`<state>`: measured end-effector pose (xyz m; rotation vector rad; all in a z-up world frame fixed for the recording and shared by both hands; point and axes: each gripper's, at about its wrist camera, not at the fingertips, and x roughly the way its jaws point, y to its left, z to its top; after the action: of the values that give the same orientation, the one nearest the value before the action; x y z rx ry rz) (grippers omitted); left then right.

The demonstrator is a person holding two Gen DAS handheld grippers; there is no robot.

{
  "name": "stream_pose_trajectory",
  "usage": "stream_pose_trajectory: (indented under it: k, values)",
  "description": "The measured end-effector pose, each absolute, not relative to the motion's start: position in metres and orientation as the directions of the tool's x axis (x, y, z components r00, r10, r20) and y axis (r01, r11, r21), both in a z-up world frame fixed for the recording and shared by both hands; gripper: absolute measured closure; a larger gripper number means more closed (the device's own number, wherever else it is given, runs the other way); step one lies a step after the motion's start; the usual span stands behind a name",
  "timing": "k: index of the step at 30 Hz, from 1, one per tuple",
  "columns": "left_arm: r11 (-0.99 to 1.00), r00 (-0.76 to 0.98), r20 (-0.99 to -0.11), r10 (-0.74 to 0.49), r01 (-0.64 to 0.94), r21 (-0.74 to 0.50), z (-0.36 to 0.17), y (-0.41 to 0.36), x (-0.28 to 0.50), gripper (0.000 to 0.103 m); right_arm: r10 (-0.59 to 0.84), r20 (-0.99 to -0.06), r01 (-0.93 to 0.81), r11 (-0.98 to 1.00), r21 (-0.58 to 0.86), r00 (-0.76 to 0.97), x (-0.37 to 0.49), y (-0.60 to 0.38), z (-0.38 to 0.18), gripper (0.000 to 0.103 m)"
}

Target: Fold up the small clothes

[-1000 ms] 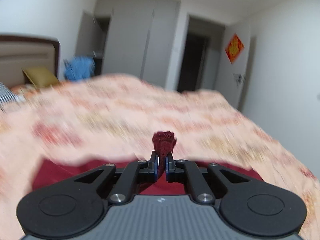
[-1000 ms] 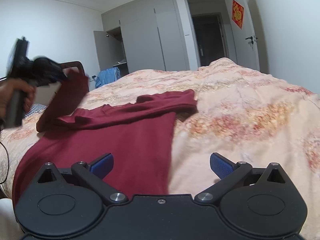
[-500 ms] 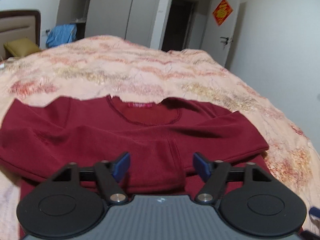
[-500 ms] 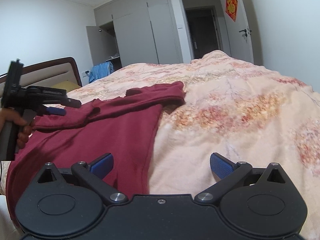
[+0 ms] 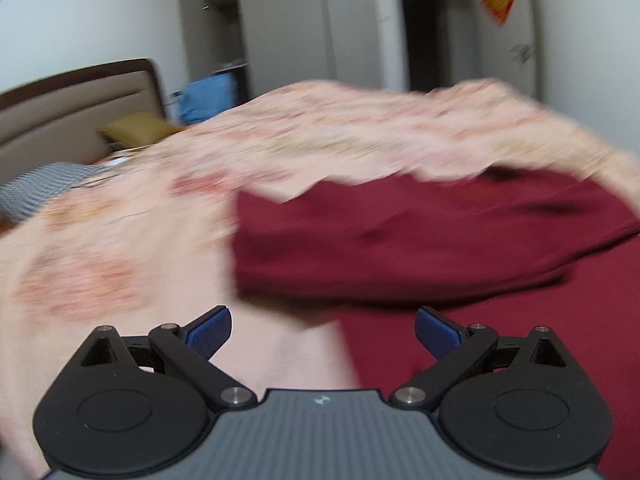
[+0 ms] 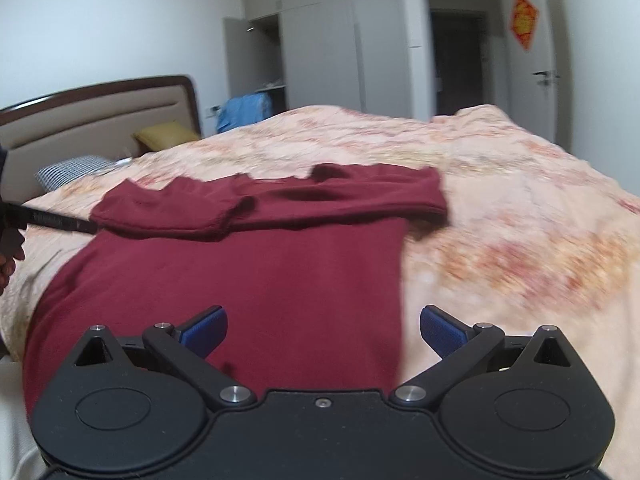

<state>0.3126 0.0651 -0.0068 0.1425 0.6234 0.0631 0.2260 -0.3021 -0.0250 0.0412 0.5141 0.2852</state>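
- The dark red top (image 6: 248, 280) lies flat on the peach flowery blanket (image 6: 520, 220), at 12 o'clock from the right gripper (image 6: 323, 332).
- Both sleeves are folded across its chest.
- The right gripper is wide open, holding nothing.
- The left gripper (image 5: 323, 330) is wide open too, holding nothing; the top (image 5: 460, 248) sits at 1 o'clock.

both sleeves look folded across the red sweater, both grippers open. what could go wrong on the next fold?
1. The sleeves lie loose and overlapping across the chest of the red sweater; lifting the hem may let them slide out.
2. The quilt is soft and wrinkled, so a low pinch could catch it with the sweater.
3. The left gripper view is motion-blurred; it sits over the sweater's left edge, half over quilt, so its grasp may miss. The right gripper is open above the sweater's right edge.
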Motion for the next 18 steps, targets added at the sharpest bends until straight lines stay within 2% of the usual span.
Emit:
stream_pose_trajectory:
  k: [3,7,15,18]
  values:
    - [0.971,0.797,-0.582,0.163,-0.023,0.239,-0.017,0.094,0.317,0.003,0.368,-0.481,-0.352,0.927,0.127,0.796,0.262,-0.279,-0.011,0.001]
    - [0.954,0.818,-0.553,0.159,0.017,0.299,-0.025,0.117,0.327,0.006,0.506,-0.462,-0.477,0.859,0.188,0.728,0.328,-0.237,0.009,0.002]
    - [0.923,0.881,-0.471,0.034,0.153,0.352,-0.033,0.118,0.346,0.012,0.693,-0.459,-0.698,0.689,0.194,0.556,0.453,-0.101,0.039,0.023]
    - [0.922,0.884,-0.467,0.012,0.171,0.348,-0.036,0.122,0.354,0.022,0.725,-0.491,-0.749,0.633,0.197,0.483,0.486,-0.049,0.040,0.030]
